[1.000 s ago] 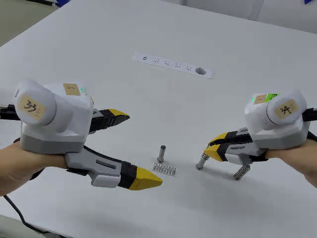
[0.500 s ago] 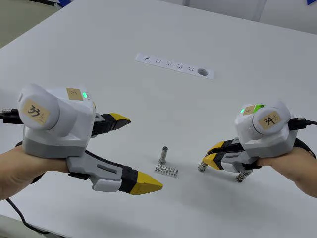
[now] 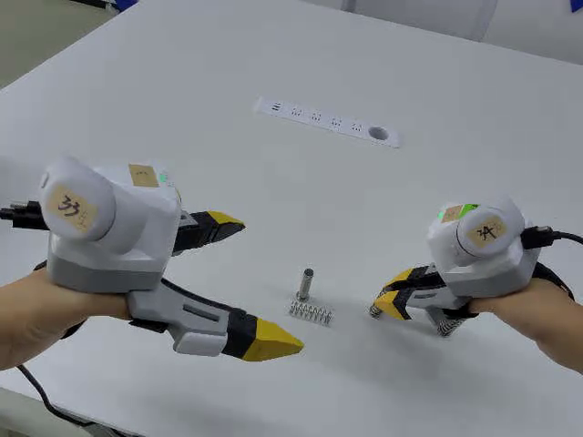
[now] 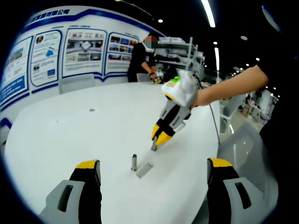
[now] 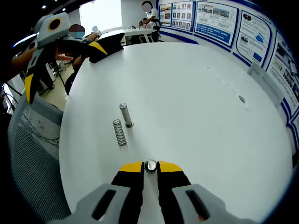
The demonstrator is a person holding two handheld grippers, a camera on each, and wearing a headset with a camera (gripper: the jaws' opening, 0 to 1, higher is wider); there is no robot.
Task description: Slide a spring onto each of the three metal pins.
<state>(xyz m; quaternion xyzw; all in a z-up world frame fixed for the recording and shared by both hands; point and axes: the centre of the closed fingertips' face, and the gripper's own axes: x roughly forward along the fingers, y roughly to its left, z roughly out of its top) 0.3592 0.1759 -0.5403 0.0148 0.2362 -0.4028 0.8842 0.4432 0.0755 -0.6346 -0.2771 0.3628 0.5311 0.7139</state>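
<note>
**Head view, left to right.**

- **Left gripper** (image 3: 269,282): held over the near-left part of the white bench (image 3: 182,91). Its jaws are spread wide, with nothing between the yellow fingertips (image 3: 271,339).
- **Bare pin** (image 3: 305,284): upright near the middle of the bench's near edge, with no spring on it.
- **Loose spring** (image 3: 311,313): lying flat on the bench just beside the bare pin's base, on the side toward the near edge, apart from both grippers.
- **Power strip** (image 3: 323,121): white, lying flat well beyond the pins, toward the far edge.
- **Second pin** (image 3: 373,311): upright to the right of the loose spring, caught between the jaw tips of the right gripper (image 3: 381,303). Whether it carries a spring cannot be told.
- **Right gripper**: jaws drawn almost together, clamped on the second pin. In the right gripper view the pin's round top sits between the two yellow tips.
- **Third pin** (image 3: 444,323): wrapped in spring coils, standing toward the near-right edge, partly hidden beneath the right gripper's body.

**Left gripper view.** The right gripper appears at centre, tips down on the second pin. The bare pin and loose spring stand just left of it.
</note>
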